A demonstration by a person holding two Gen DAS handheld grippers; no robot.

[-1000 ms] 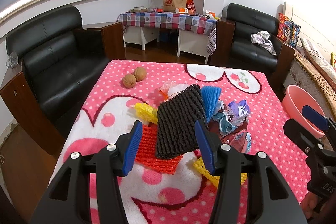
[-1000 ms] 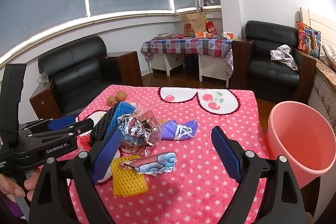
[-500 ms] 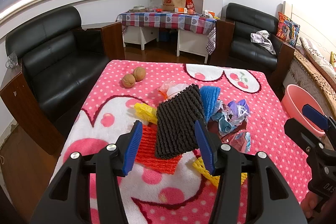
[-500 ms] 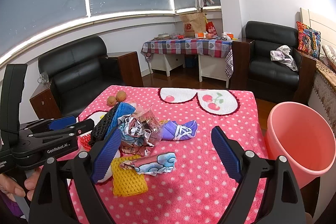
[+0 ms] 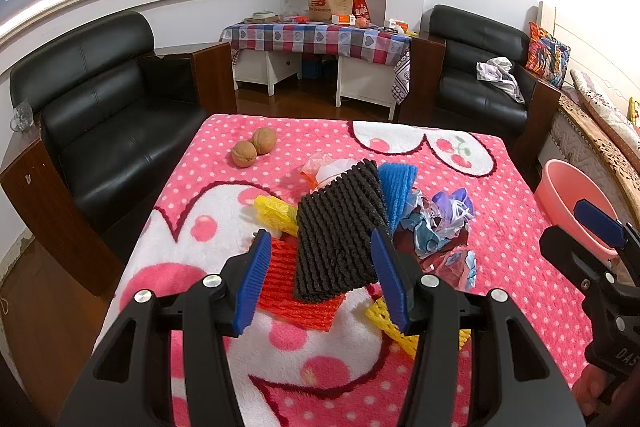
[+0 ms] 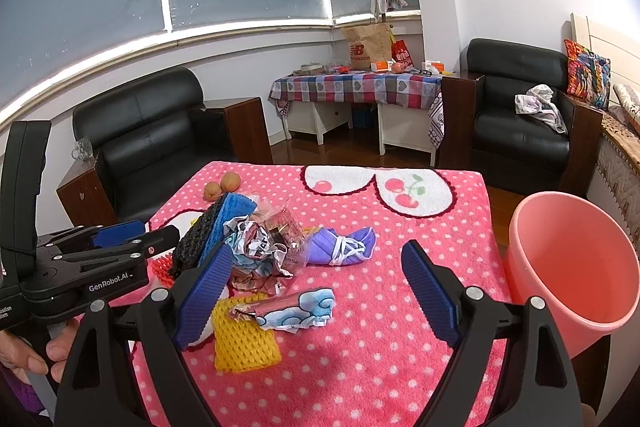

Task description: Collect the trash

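Hovering with jaws apart and empty, both the left gripper and right gripper face the trash pile mid-table — take one loose piece at a time, then carry it to the pink bucket beside the table's right edge.

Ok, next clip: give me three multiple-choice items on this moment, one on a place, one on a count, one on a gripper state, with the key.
1. Where is the pink basin?
A. In the middle of the pink blanket
B. Off the blanket's right edge
C. On the black sofa

2. How many walnuts lie on the pink blanket?
A. One
B. Two
C. Four

3. What is the state of the left gripper?
A. Open, holding nothing
B. Shut on the black foam net
C. Shut on a walnut

Key: 1 B, the basin sits beyond the blanket's right edge. 2 B, a pair lies at the far left, apart from the trash pile. 3 A, its jaws stand apart above the black foam net, not pressing it.
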